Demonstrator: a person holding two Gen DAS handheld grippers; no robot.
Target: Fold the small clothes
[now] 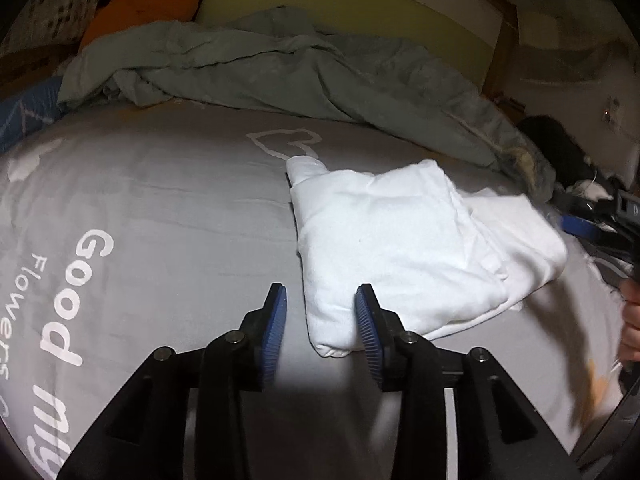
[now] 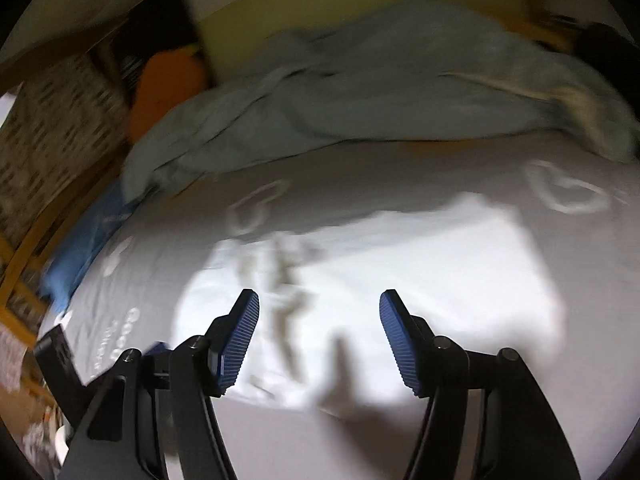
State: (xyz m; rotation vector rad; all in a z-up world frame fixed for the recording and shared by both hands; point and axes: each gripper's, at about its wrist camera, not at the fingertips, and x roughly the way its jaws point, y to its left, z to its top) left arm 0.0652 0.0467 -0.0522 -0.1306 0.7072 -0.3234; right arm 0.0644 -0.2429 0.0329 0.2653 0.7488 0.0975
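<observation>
On the grey bed sheet (image 1: 160,208), a smooth cotton cover printed with white lettering and outlined heart shapes, lies a folded white garment (image 1: 400,240), soft and slightly puffy, doubled into a rough rectangle with rounded, rolled edges and a thinner layer spreading out from under it on the side away from the lettering. Beyond the garment, toward the headboard, a grey-green duvet (image 1: 280,64) is bunched in deep, loose creases, and an orange cushion (image 1: 148,4) leans at the corner behind it beside a pale yellow panel (image 1: 352,12). The left gripper (image 1: 320,320) sits low at the garment's near corner with its black fingers (image 1: 276,320), faced in ribbed blue pads, standing partly apart; the rolled corner of the cloth lies in the gap, just beside one pad, and neither pad visibly presses it, so nothing is gripped. In the right wrist view, which is blurred, the right gripper (image 2: 320,336) hangs above the garment (image 2: 420,300) with its ribbed blue fingers (image 2: 240,336) spread wide and nothing between them; the cloth below appears as a bright, flat white patch with faint grey wrinkles. At the edge of the left wrist view past the garment, a hand (image 1: 632,320) grasps the dark handle of the other gripper.
</observation>
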